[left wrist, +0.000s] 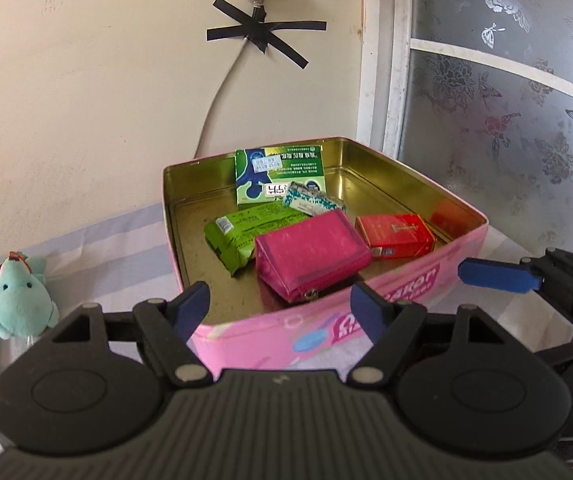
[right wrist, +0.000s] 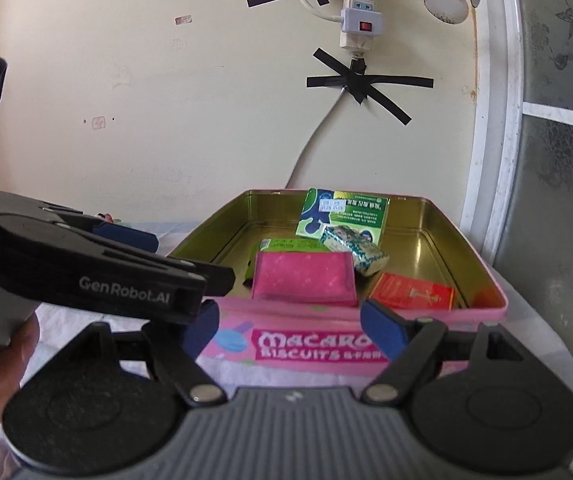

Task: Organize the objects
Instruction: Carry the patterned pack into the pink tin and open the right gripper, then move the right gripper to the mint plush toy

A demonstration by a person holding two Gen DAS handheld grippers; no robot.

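Both the left tongs [left wrist: 280, 306] and the right tongs [right wrist: 290, 326] stand spread and empty before the pink rectangular biscuit tin [left wrist: 386, 284]. Inside it a magenta zip pouch [left wrist: 310, 252] lies nearest, a green packet [left wrist: 246, 232] to its left, a red carton [left wrist: 394, 234] to its right, and a green box [left wrist: 278, 174] at the far wall.

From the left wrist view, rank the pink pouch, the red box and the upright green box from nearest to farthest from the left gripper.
Starting from the left gripper:
1. Pink pouch, at the tin's near wall, middle.
2. Red box, further back, right side.
3. Green box, leaning on the far wall.
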